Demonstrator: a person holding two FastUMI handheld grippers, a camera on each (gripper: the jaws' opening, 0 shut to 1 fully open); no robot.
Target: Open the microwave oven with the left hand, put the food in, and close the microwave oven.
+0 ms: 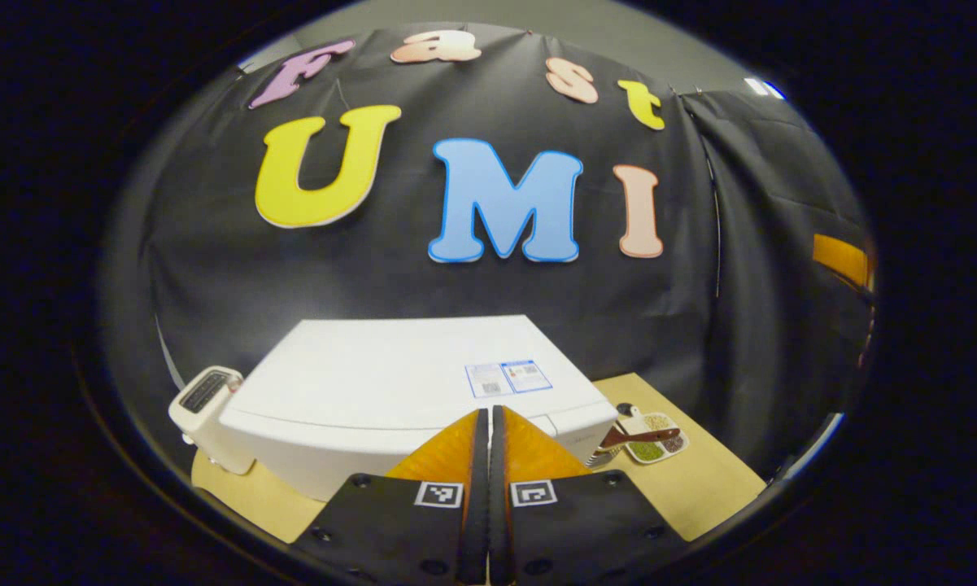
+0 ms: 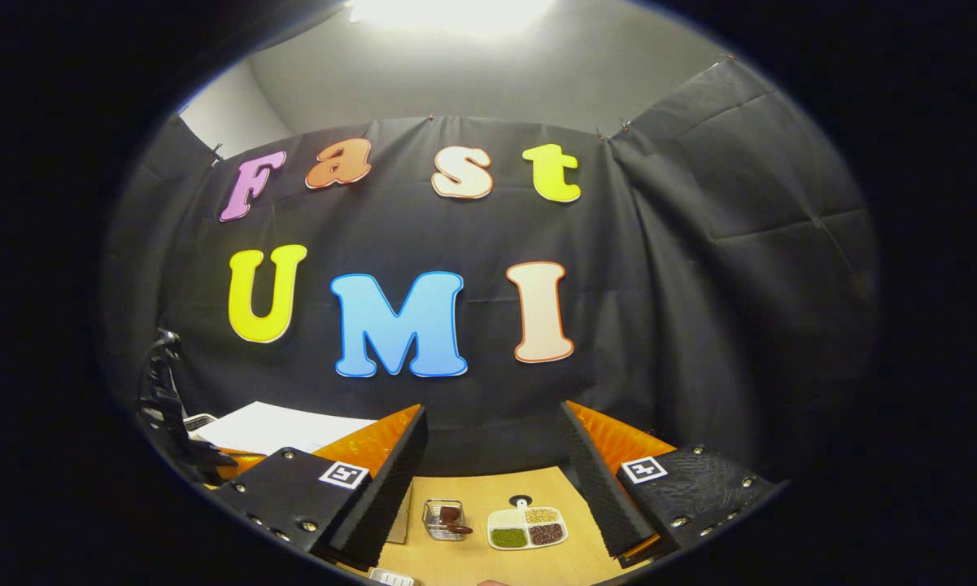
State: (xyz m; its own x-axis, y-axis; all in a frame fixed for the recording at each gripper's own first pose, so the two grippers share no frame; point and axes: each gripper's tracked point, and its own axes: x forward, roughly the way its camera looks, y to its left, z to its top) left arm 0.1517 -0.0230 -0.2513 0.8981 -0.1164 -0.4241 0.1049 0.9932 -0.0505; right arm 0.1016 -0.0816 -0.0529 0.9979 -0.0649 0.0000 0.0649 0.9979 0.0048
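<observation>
The white microwave [image 1: 399, 382] sits on the wooden table [image 1: 716, 480], seen from above with its door closed; its top [image 2: 276, 427] also shows at the left of the right gripper view. My left gripper [image 1: 489, 419] hangs shut and empty over the microwave's front right edge. To the microwave's right stands a small clear container with a brown piece of food [image 2: 446, 519], whose brown piece [image 1: 638, 437] shows in the left gripper view too. My right gripper [image 2: 492, 408] is open and empty, held high above that container.
A white divided dish of beans and grains [image 2: 527, 529] lies just right of the container. A white toaster [image 1: 203, 407] stands left of the microwave. The black cloth wall rises close behind. A dark shape, probably the other gripper [image 2: 167, 407], shows at the far left.
</observation>
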